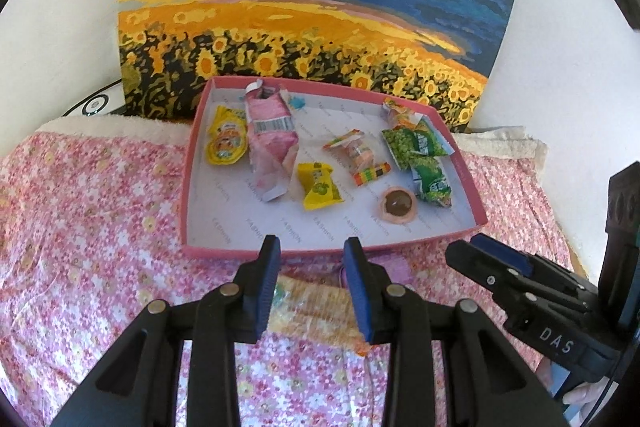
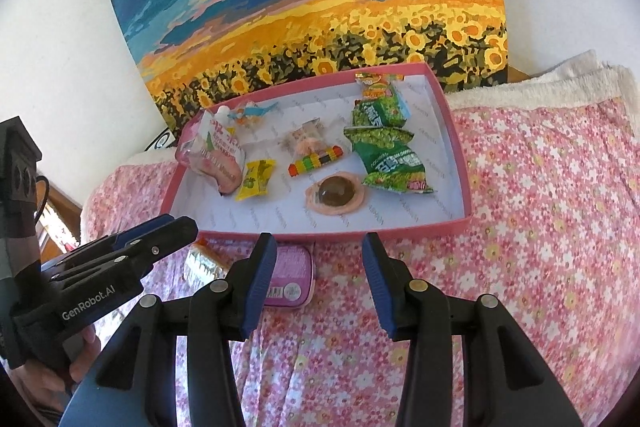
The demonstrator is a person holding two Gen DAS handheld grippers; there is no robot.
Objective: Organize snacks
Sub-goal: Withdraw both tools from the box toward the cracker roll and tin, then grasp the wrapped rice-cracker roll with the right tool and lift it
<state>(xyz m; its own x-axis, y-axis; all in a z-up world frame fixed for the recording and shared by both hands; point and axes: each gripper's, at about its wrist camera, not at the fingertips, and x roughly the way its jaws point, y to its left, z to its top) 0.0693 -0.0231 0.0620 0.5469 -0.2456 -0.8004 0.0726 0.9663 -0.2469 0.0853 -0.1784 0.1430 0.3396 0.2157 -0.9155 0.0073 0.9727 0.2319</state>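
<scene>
On the flowered cloth, before the pink tray (image 1: 332,253), I hold my left gripper (image 1: 312,283) part open over a wafer packet (image 1: 312,307), not clamped. Most snacks already lie in the tray. My right gripper (image 2: 318,281) is part open and empty beside a pink tin (image 2: 290,277). Next I must lower and pinch. Only the right view shows the tin plainly.

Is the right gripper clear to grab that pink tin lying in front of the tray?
Probably yes. The pink tin lies bare on the flowered cloth, just beside the open right gripper, and the left gripper sits off to its side.
</scene>
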